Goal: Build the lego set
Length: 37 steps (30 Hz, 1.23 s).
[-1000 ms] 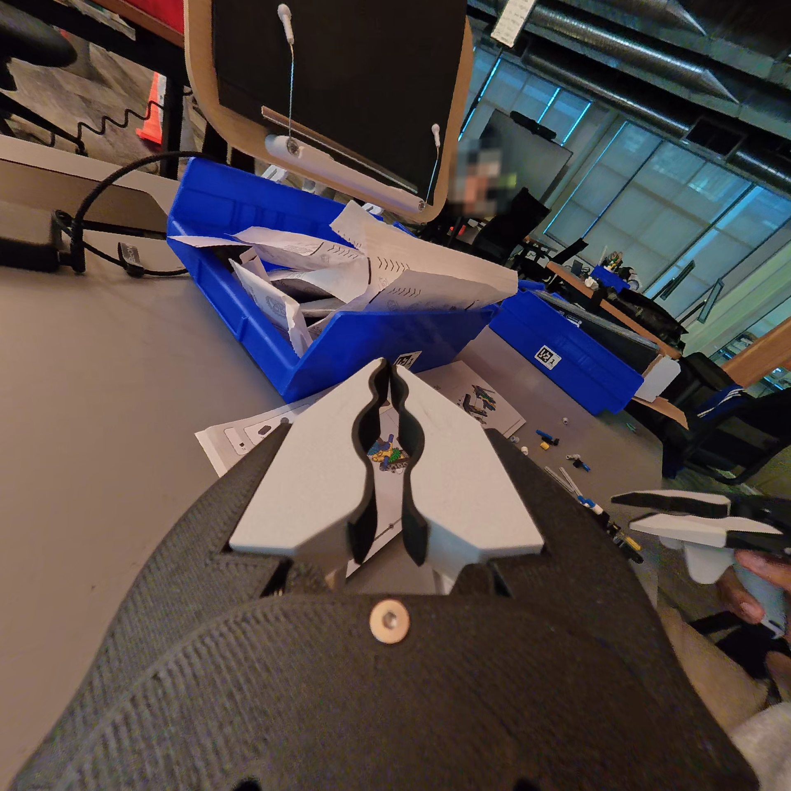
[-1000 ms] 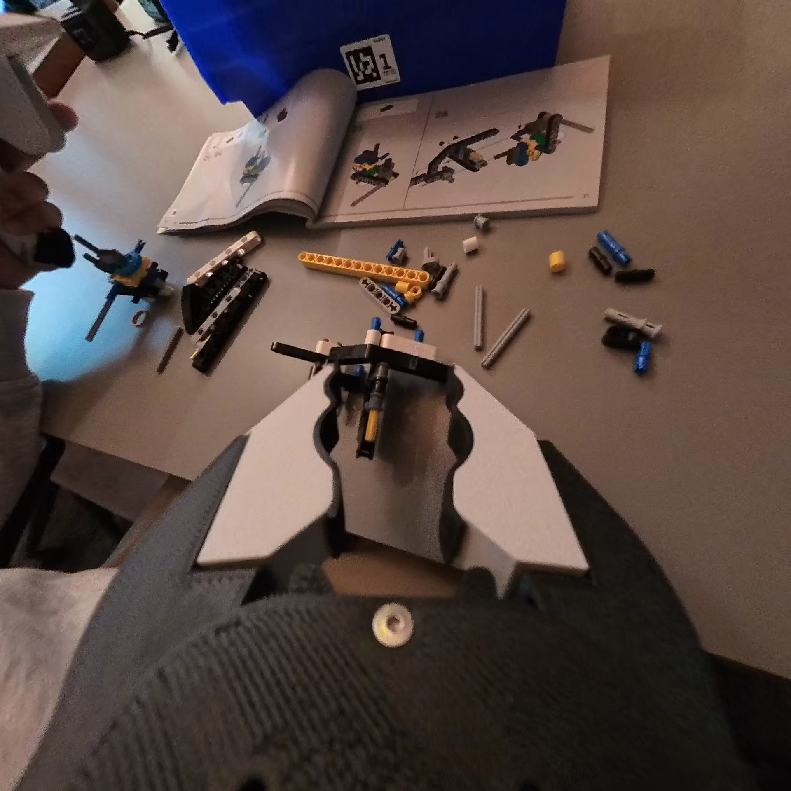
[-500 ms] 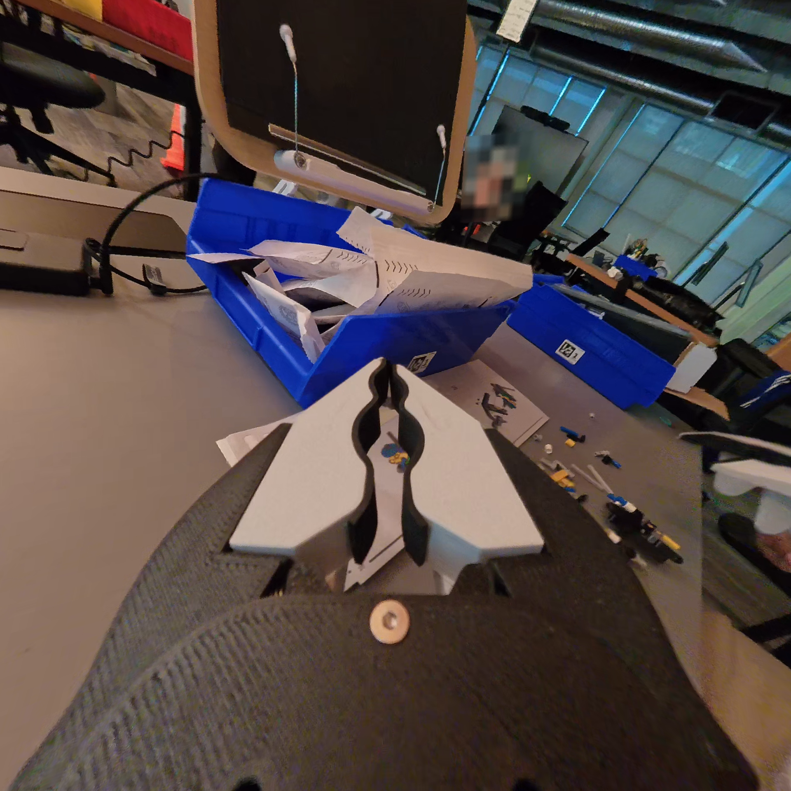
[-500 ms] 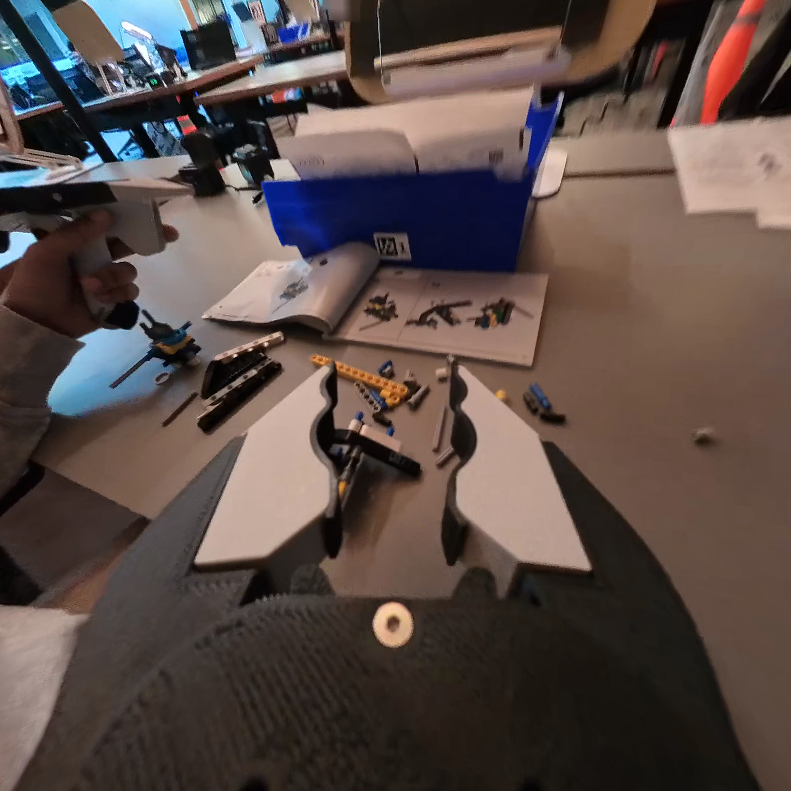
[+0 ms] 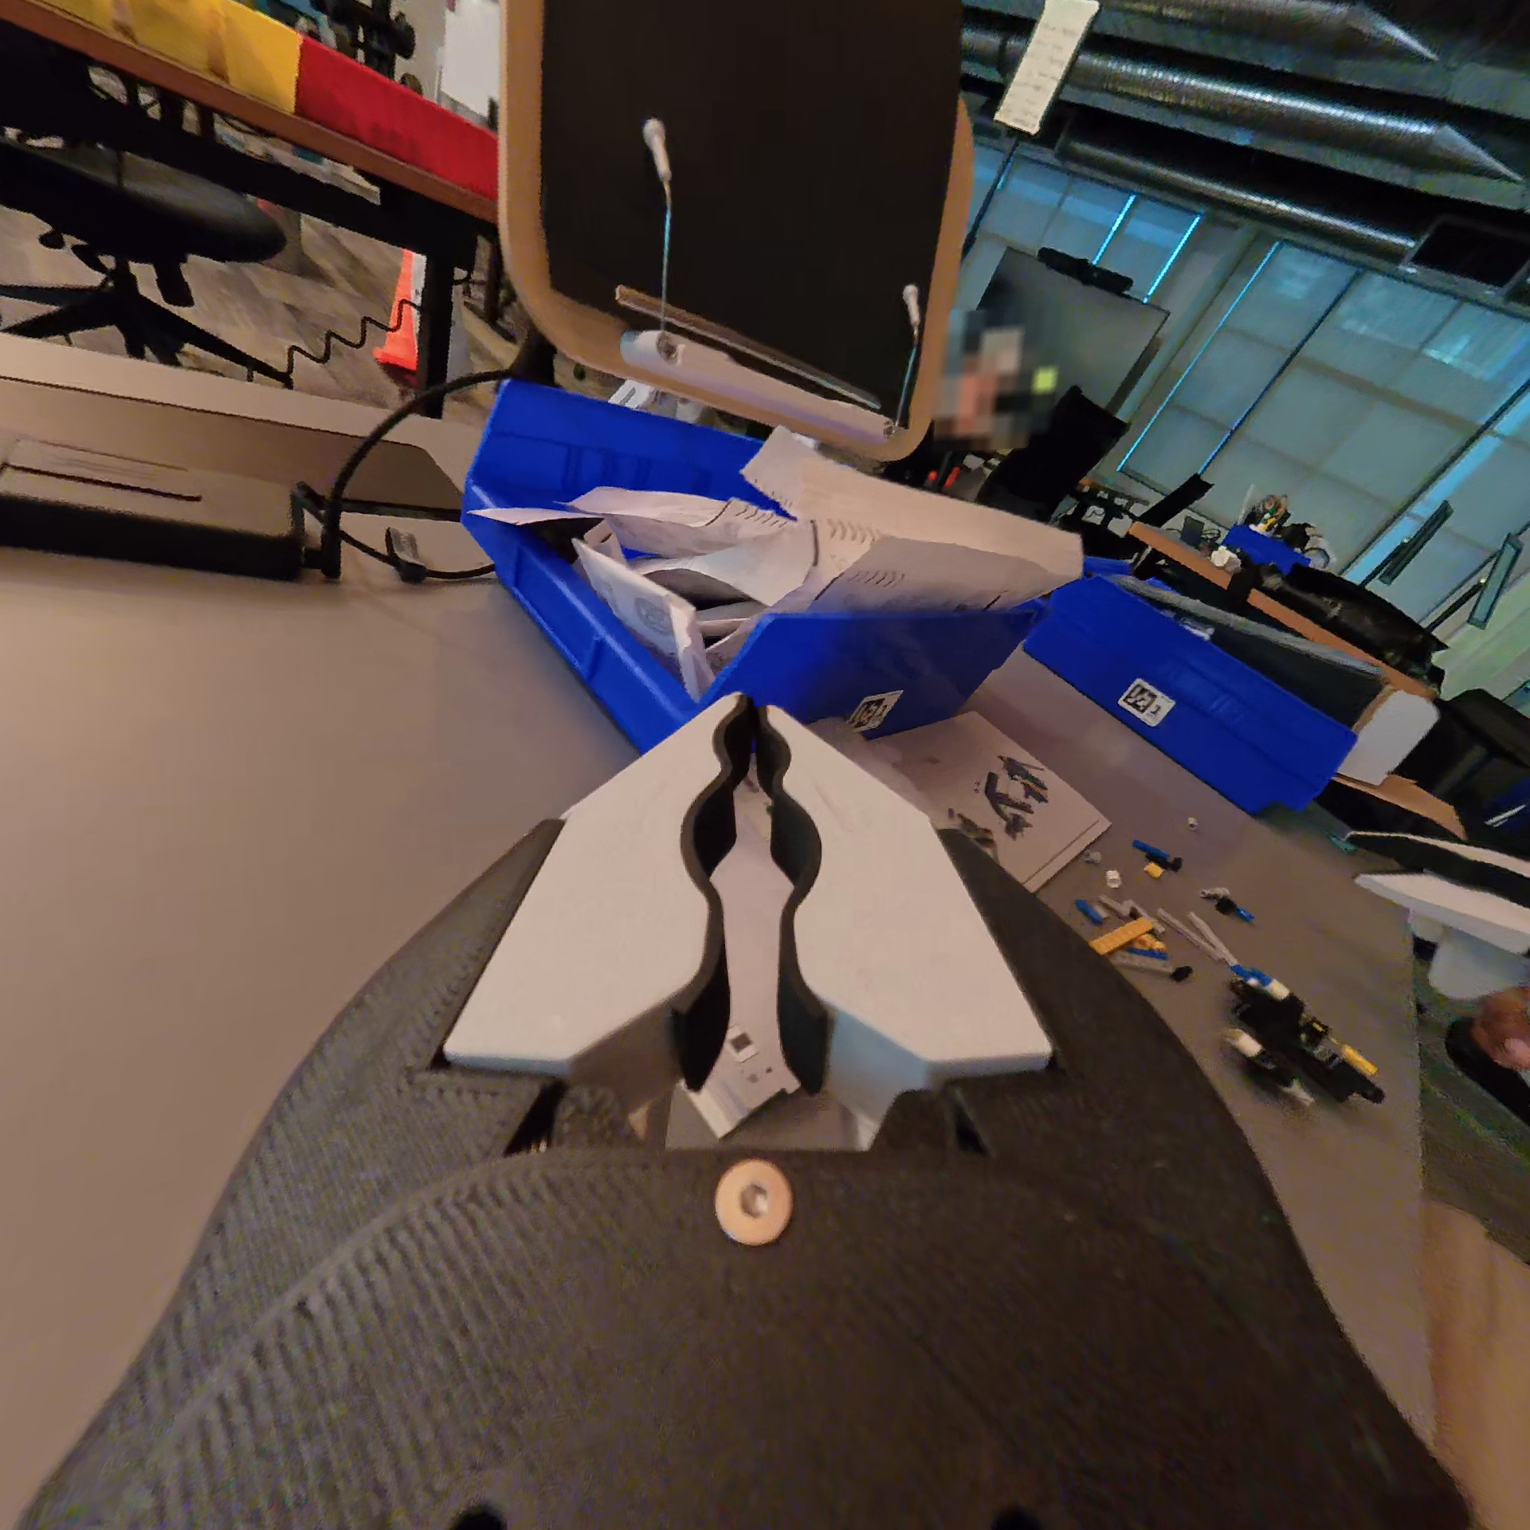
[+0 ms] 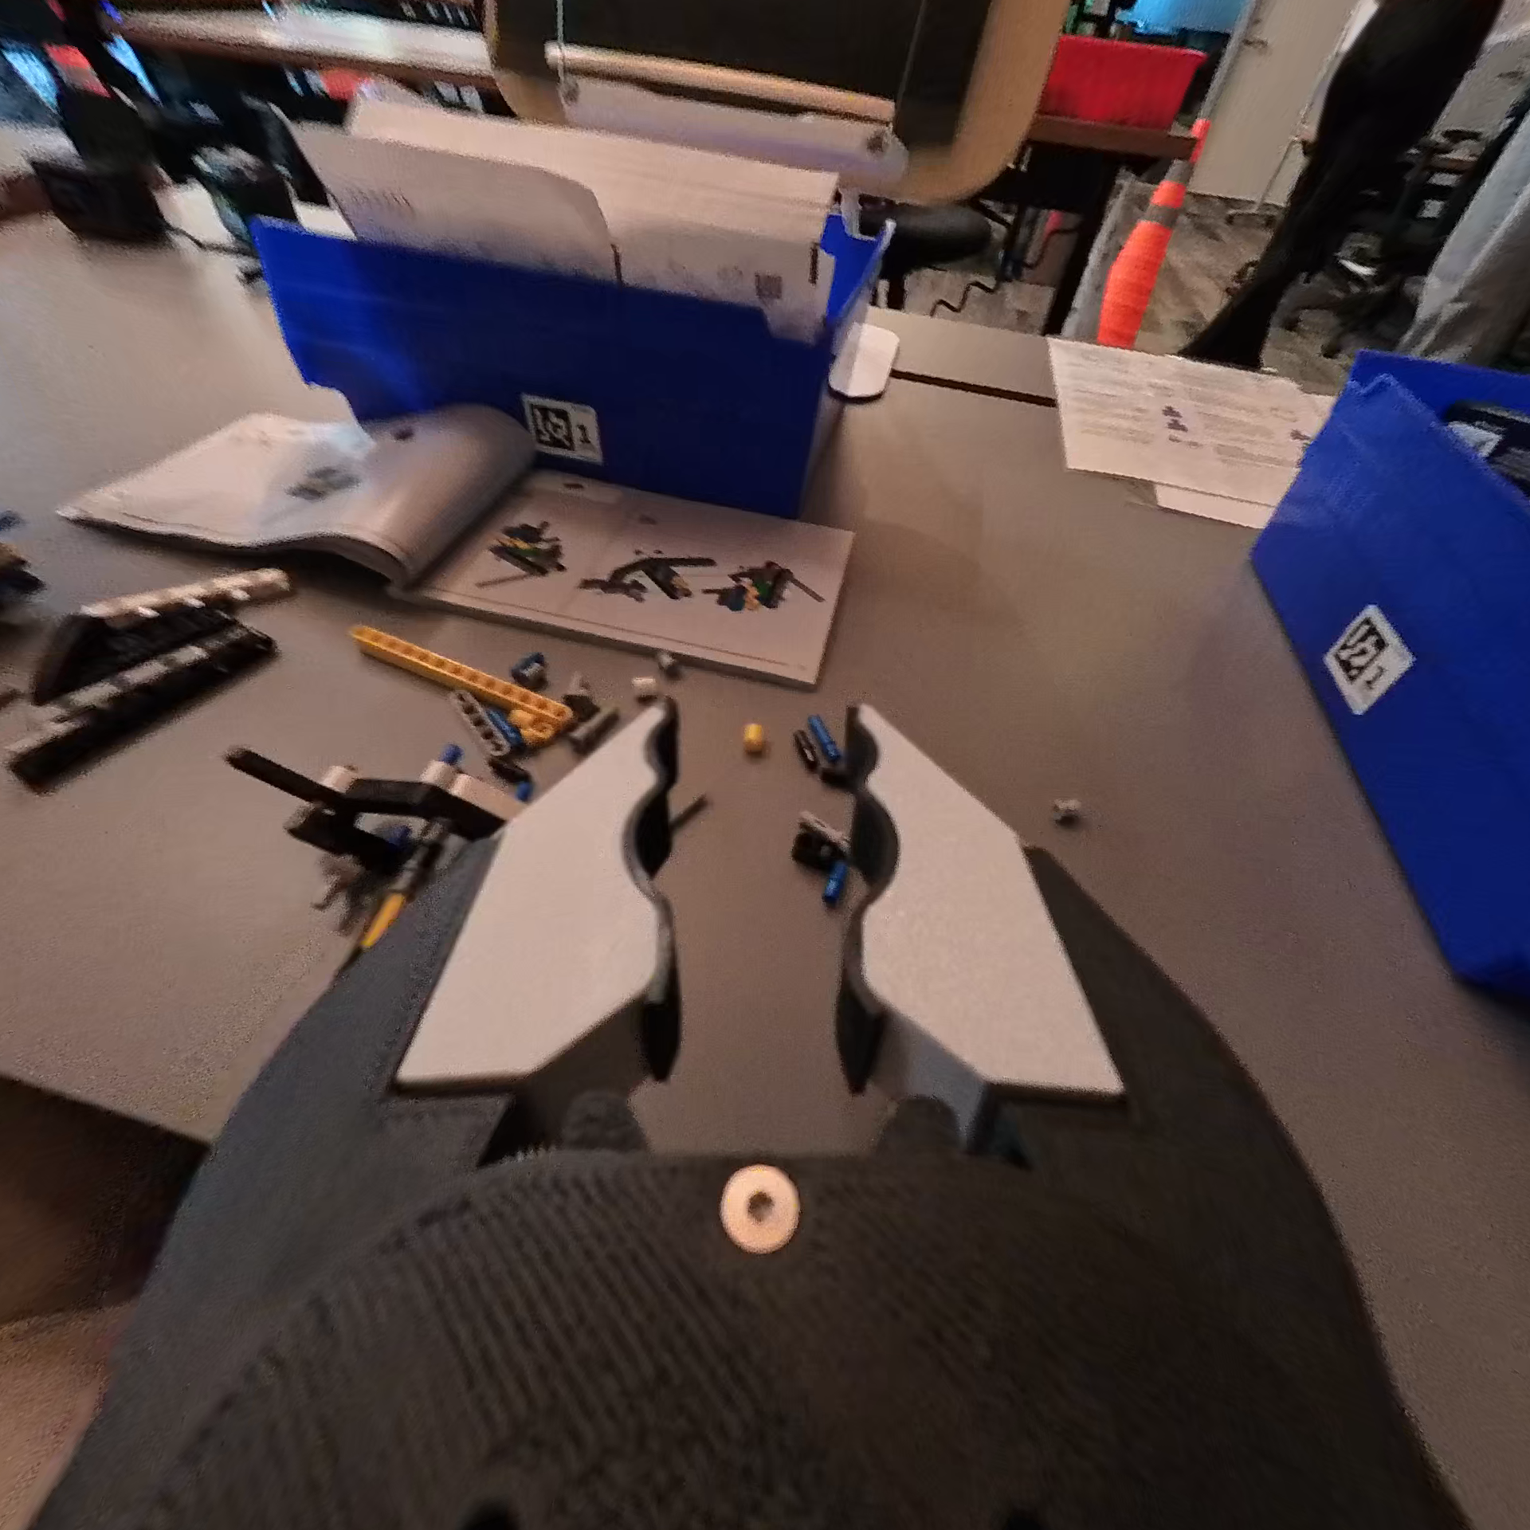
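Left wrist view: left gripper (image 5: pixel 752 728) clenched tip to tip on nothing, raised over the near page of the instruction booklet (image 5: pixel 1006 791), with the blue bin (image 5: pixel 836 662) of crumpled paper just beyond. Far right on the grey table (image 5: pixel 207 786), loose lego pieces (image 5: pixel 1147 935) and a black part-built assembly (image 5: pixel 1291 1035); right gripper (image 5: pixel 1457 890) cut off at the frame edge. Right wrist view: right gripper (image 6: pixel 757 720) released and empty, jaws wide apart above the table, small yellow piece (image 6: pixel 752 737) and blue pins (image 6: pixel 820 741) showing between the tips, black assembly (image 6: pixel 389 815) just left, long yellow beam (image 6: pixel 464 679) farther left. Probably choosing the next part: best to check the open page, descend straight over one piece, and close only once neighbours are clear of the fingers. Motion blur hides the fine shapes of pins and connectors; dark parts at the left edge cropped, hard to identify.
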Available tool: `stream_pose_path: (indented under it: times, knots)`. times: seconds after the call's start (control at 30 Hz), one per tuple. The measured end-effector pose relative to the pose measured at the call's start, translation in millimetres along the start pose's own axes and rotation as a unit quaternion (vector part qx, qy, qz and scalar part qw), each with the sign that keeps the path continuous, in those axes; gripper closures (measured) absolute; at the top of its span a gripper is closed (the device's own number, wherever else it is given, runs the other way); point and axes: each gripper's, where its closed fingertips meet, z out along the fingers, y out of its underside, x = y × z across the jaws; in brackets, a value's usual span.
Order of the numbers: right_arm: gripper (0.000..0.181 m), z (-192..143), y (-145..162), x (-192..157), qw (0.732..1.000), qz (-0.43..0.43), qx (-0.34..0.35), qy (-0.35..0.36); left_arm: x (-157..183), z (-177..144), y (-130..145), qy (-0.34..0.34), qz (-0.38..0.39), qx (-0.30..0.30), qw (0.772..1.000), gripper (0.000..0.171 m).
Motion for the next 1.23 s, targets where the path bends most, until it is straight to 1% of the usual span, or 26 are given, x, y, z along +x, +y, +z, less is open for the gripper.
stream_pose_path:
  times: [0.03, 0.07, 0.13, 0.23, 0.27, 0.37, 0.43, 0.6, 0.73, 0.8, 0.9, 1.0, 1.07, 1.23]
  knots:
    - [0.153, 2, 3, 4, 1.0, -0.016, -0.009, 0.013, -6, 0, 1, -0.007, 0.002, -0.003, 1.0, 0.171]
    - [0.16, 5, 5, 10, 0.999, -0.035, -0.017, 0.03, -12, 0, 2, -0.02, 0.003, -0.005, 1.0, 0.171]
    - [0.171, 9, 7, 21, 0.996, -0.065, -0.02, 0.065, -22, -1, 2, -0.042, 0.005, -0.007, 0.999, 0.171]
    - [0.175, 15, 7, 33, 0.994, -0.06, -0.016, 0.09, -41, -3, 1, -0.096, -0.002, -0.005, 0.995, 0.171]
    - [0.181, 18, 8, 38, 0.994, -0.048, -0.017, 0.1, -45, -3, 4, -0.111, 0.003, -0.01, 0.994, 0.171]
    - [0.181, 29, 9, 47, 0.995, -0.006, -0.02, 0.099, -54, -6, 6, -0.159, 0.03, -0.014, 0.987, 0.171]
    - [0.181, 34, 12, 53, 0.994, -0.005, -0.029, 0.108, -57, -5, 9, -0.174, 0.041, -0.017, 0.984, 0.171]
    - [0.181, 42, 18, 55, 0.993, -0.006, -0.051, 0.105, -55, 2, 24, -0.164, 0.04, -0.047, 0.985, 0.171]
    - [0.181, 49, 22, 60, 0.991, 0.027, -0.067, 0.109, -51, 6, 28, -0.158, 0.047, -0.055, 0.985, 0.171]
    - [0.181, 53, 30, 66, 0.987, 0.041, -0.094, 0.122, -50, 7, 29, -0.162, 0.055, -0.059, 0.983, 0.171]
    - [0.181, 57, 36, 65, 0.984, 0.014, -0.118, 0.134, -45, 9, 34, -0.15, 0.061, -0.08, 0.983, 0.171]
    - [0.181, 57, 32, 61, 0.984, -0.013, -0.108, 0.139, -43, 8, 33, -0.154, 0.074, -0.082, 0.982, 0.171]
    - [0.181, 57, 31, 59, 0.986, -0.009, -0.105, 0.129, -44, 6, 32, -0.159, 0.08, -0.079, 0.981, 0.171]
    - [0.181, 60, 35, 52, 0.99, 0.035, -0.114, 0.073, -48, 4, 26, -0.161, 0.063, -0.059, 0.983, 0.171]
